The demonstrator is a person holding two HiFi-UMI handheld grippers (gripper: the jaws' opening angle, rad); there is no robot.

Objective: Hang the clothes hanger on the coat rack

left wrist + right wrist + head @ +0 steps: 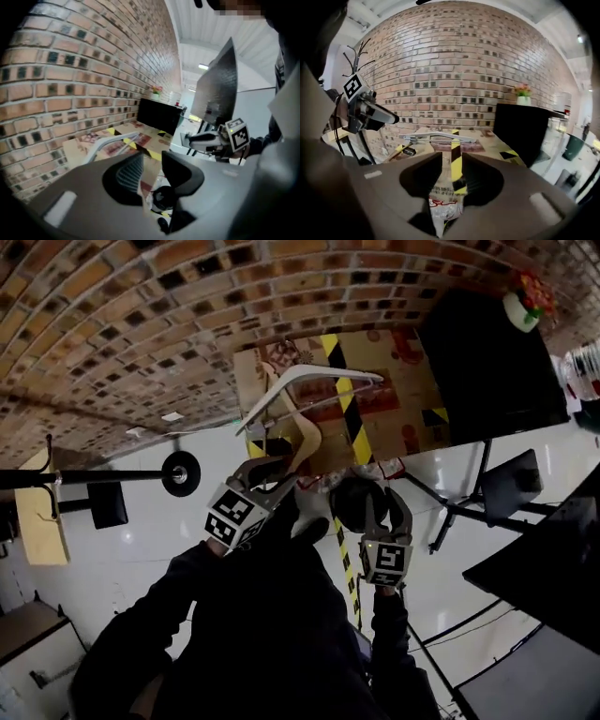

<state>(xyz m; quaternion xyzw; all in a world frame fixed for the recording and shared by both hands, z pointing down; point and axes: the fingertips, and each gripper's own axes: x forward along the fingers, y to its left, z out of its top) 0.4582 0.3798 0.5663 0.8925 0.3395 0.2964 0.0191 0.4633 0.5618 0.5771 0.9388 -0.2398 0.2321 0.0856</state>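
Head view: left gripper (279,471) and right gripper (379,502) both narrowly parted, empty; clothes hanger (310,380) lies on cardboard box (398,404), upper centre.

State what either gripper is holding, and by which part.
Nothing is held. The left gripper and right gripper both stand open and empty; the clothes hanger lies on the cardboard box.

We count two grippers: one left gripper (281,474) and one right gripper (384,498). We see one white clothes hanger (417,136), one coat rack (94,476), one cardboard box (394,399) crossed by yellow-and-black tape, one black cabinet (487,362), one potted flower (523,304) and one brick wall (141,324).
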